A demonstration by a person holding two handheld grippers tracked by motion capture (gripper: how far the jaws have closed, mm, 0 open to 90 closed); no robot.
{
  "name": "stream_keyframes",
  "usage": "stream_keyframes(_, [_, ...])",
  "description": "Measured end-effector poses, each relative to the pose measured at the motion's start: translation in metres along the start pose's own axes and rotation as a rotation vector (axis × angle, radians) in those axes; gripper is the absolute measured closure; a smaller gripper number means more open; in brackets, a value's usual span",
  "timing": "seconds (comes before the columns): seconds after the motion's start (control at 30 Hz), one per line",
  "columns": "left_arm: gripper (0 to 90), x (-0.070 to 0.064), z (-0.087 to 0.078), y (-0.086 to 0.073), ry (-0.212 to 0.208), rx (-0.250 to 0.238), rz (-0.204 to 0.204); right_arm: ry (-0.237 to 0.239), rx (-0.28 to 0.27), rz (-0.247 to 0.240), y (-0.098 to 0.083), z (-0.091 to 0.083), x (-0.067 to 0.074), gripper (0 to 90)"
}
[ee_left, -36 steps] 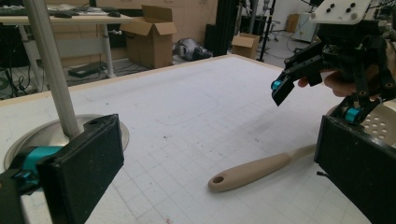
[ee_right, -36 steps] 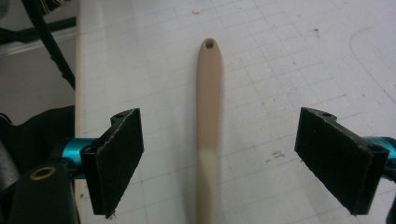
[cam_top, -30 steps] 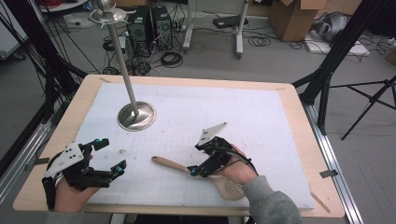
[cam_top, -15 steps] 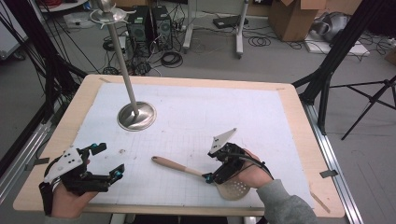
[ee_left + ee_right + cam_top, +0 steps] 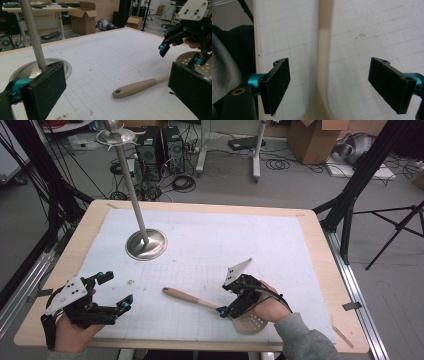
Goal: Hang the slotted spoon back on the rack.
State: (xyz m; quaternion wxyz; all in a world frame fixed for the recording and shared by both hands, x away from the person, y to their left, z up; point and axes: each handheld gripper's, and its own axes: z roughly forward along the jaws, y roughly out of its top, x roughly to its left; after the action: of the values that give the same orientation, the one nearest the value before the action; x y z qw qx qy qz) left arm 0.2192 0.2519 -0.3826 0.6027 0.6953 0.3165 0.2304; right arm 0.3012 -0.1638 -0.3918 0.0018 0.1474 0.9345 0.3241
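Note:
A beige slotted spoon (image 5: 192, 298) lies on the white grid mat (image 5: 210, 245), handle pointing left and perforated head (image 5: 252, 322) near the front edge. My right gripper (image 5: 226, 299) is open, its jaws straddling the spoon's neck without touching it. In the right gripper view the handle (image 5: 323, 50) runs up between the two pads of the gripper (image 5: 333, 85), with a gap on each side. My left gripper (image 5: 117, 290) is open at the front left, holding nothing. In the left gripper view the spoon handle (image 5: 140, 85) lies ahead, with the right gripper (image 5: 182, 53) above its head.
A metal stand with a round base (image 5: 146, 245) and a tall pole (image 5: 131, 180) stands at the back left of the mat. The wooden table edge (image 5: 320, 250) borders the mat. Cardboard boxes (image 5: 85, 17) and cables lie on the floor beyond.
My right gripper has shifted a little right and toward the front edge, settling lower over the spoon's neck. My left gripper has drifted slightly nearer the front edge.

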Motion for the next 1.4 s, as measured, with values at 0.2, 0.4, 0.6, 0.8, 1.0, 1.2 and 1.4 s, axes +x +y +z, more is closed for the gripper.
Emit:
stream_keyframes(0.2, [1.8,0.000,0.003,-0.002,-0.009,0.009,-0.004,-0.005,0.047,0.010,-0.004,0.007,-0.001,17.1])
stream_keyframes(0.4, [1.8,0.001,0.001,-0.001,-0.007,0.001,-0.004,-0.001,0.066,0.007,-0.004,0.009,0.000,20.3])
stream_keyframes(0.6, [1.8,0.003,0.004,-0.002,-0.008,0.009,-0.006,-0.003,0.092,0.006,-0.003,0.011,0.000,22.1])
stream_keyframes(0.8, [1.8,0.001,0.008,-0.001,-0.021,0.007,-0.005,-0.015,0.089,0.004,0.001,0.012,0.003,22.0])
stream_keyframes(1.0, [1.8,0.003,0.006,0.001,-0.021,-0.004,-0.004,-0.009,0.127,0.013,0.003,0.019,0.006,23.5])
stream_keyframes(1.2, [1.8,0.004,0.004,0.002,-0.015,-0.014,-0.008,-0.015,0.174,0.017,0.001,0.024,0.008,29.3])
stream_keyframes(1.4, [1.8,0.006,0.005,0.003,-0.014,-0.018,-0.009,-0.027,0.193,0.011,0.001,0.029,0.010,35.5])
